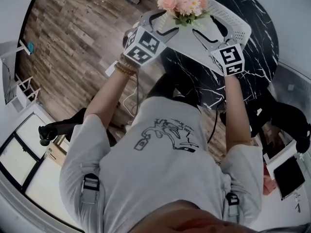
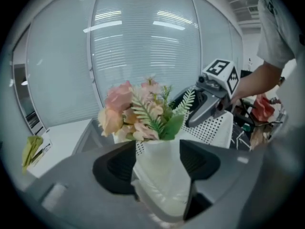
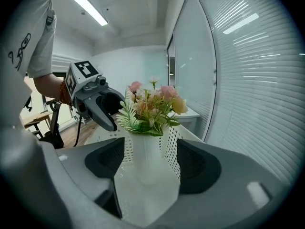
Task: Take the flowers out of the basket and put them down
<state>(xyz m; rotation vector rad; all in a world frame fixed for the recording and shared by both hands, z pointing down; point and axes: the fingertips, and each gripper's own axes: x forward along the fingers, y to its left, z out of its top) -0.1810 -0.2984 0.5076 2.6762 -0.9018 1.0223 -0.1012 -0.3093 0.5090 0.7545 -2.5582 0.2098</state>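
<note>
state: left tool point(image 2: 157, 163) and right tool point(image 3: 152, 163) both wide, empty, aimed at white vase point(image 3: 147, 149) | flowers point(image 1: 184, 4) upright in vase, inside perforated basket point(image 1: 235, 25) on marble desk point(image 1: 260, 42) | risk: off-centre squeeze tips vase, or a jaw snags the basket wall and drags it

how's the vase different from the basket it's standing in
The vase has smooth, closed walls; the basket is dotted with holes. The vase is narrow and upright; the basket is wide and open-topped. The vase holds the flowers; the basket holds the vase. Both are white.
</note>
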